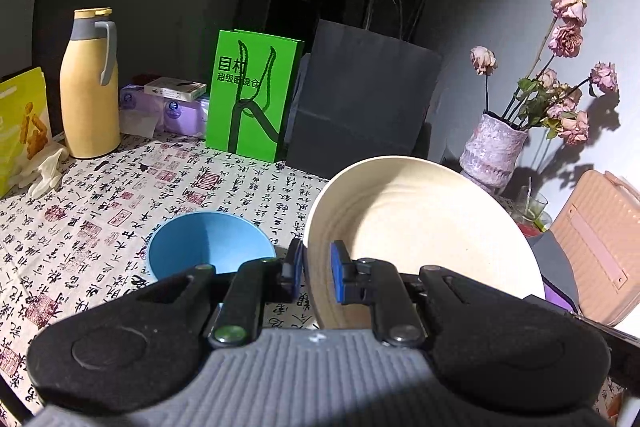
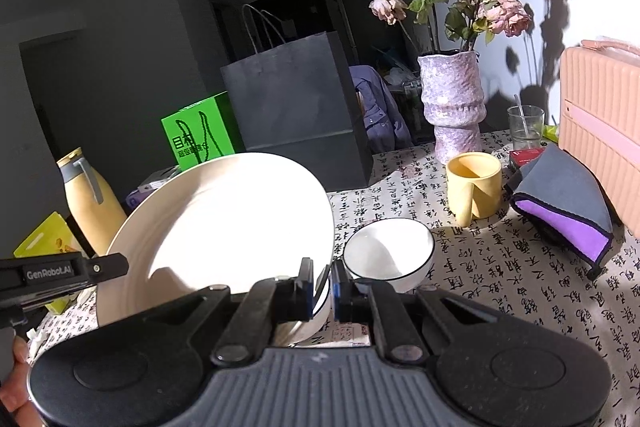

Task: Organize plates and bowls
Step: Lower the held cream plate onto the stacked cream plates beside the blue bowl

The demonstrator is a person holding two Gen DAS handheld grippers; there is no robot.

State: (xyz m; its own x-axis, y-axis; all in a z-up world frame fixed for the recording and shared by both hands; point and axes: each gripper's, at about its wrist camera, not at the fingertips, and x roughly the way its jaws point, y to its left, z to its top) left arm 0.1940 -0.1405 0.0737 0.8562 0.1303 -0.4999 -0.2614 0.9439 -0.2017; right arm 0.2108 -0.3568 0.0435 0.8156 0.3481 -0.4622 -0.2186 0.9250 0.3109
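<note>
A large cream plate [image 1: 424, 227] hangs tilted above the table, carried between both grippers. My left gripper [image 1: 314, 269] is shut on its left rim, blue pads on either side. In the right wrist view my right gripper [image 2: 323, 285] is shut on the right rim of the same plate [image 2: 224, 227]. The left gripper's housing [image 2: 52, 273] shows at the plate's far side. A blue bowl [image 1: 210, 247] stands empty on the table left of the plate. Just beyond the right fingers stands a white bowl with a black rim [image 2: 388, 253].
Patterned tablecloth [image 1: 100, 219]. At the back stand a yellow thermos [image 1: 90, 87], green bag [image 1: 252, 95], dark paper bag [image 1: 360, 103] and vase of dried roses [image 2: 454, 103]. Yellow mug [image 2: 474, 183], folded purple-grey cloth [image 2: 568, 203], glass [image 2: 526, 127] and pink case [image 2: 604, 131] sit right. A hand [image 2: 14, 367] shows lower left.
</note>
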